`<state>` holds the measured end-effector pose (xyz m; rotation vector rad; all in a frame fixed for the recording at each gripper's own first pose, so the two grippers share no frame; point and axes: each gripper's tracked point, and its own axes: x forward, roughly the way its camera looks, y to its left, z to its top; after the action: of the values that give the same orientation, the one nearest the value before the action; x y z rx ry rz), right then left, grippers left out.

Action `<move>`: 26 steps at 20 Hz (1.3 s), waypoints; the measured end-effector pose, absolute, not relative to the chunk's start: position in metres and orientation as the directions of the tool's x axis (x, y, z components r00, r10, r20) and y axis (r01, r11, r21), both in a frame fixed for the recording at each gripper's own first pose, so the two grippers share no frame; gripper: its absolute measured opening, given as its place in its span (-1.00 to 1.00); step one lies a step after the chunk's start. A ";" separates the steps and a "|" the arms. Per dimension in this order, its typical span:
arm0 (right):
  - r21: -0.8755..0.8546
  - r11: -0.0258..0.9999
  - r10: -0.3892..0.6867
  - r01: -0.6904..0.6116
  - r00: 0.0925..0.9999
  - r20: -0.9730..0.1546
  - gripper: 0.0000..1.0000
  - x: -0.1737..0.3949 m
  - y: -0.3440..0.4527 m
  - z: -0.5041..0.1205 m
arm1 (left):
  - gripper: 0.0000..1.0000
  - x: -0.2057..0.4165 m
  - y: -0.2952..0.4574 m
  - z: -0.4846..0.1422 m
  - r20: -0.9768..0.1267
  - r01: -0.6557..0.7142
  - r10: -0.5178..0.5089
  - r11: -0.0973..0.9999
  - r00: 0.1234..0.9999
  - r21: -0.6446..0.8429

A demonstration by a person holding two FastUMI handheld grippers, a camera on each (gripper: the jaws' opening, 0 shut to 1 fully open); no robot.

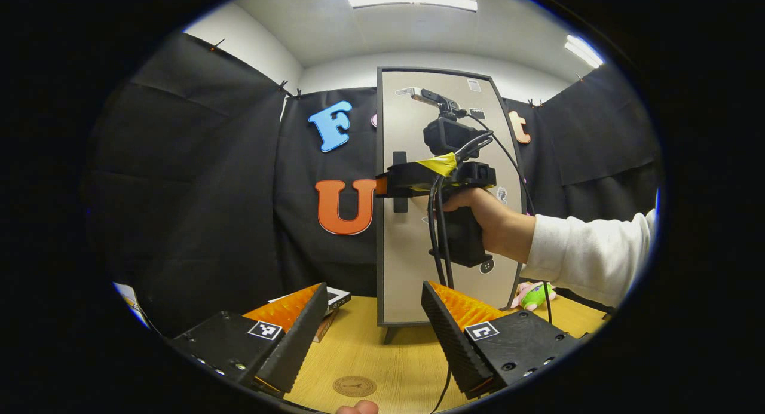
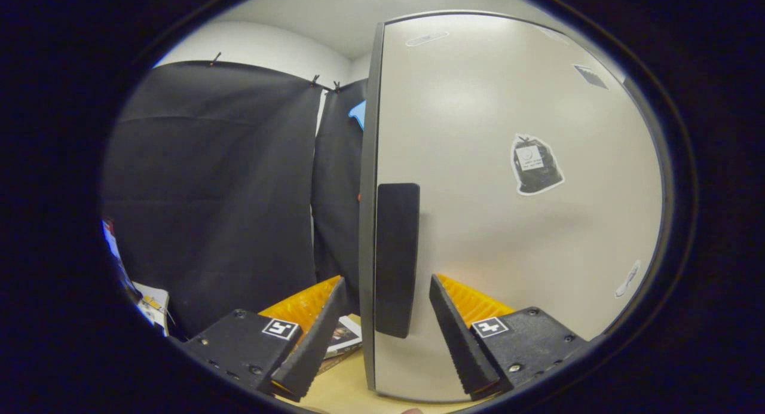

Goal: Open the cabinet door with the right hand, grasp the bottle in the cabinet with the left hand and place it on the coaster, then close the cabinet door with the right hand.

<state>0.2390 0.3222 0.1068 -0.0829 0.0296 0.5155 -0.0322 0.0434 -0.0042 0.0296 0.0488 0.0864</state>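
A tall cabinet [image 1: 439, 264] with a pale door in a dark frame stands on the wooden table [image 1: 382, 354]. Its door is shut and hides the inside. In the left gripper view a hand in a white sleeve [image 1: 588, 253] holds my right gripper [image 1: 385, 186] at the dark vertical handle [image 1: 399, 190] by the door's left edge. In the right gripper view the handle [image 2: 394, 258] stands between the open fingers of my right gripper [image 2: 387, 279], untouched. My left gripper [image 1: 374, 285] hangs open and holds nothing, in front of the cabinet. A round brown coaster [image 1: 354, 386] lies on the table below it.
A green and pink plush toy [image 1: 534, 296] lies at the cabinet's right foot. A flat printed box [image 1: 334, 297] lies left of the cabinet, also seen as a box [image 2: 343, 336] under my right gripper. Black cloth walls close in the back and sides.
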 end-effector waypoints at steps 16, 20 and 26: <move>-0.059 0.888 0.452 -0.455 0.890 -0.062 -0.68 0.246 0.318 0.108 | 0.90 -0.028 0.055 -0.007 -0.055 -0.093 0.094 0.996 0.994 0.014; -0.060 0.874 0.479 -0.483 0.875 -0.066 -0.67 0.232 0.318 0.110 | 0.90 -0.031 0.056 -0.007 -0.055 -0.097 0.097 0.995 0.994 0.012; -0.046 0.845 0.530 -0.532 0.846 -0.060 -0.67 0.202 0.311 0.113 | 0.90 -0.037 0.058 -0.004 -0.050 -0.101 0.101 0.995 0.994 0.012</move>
<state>0.2024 0.3112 0.1130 -0.0621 0.0453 0.5605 -0.0368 0.0583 -0.0043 0.0098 0.0506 0.1014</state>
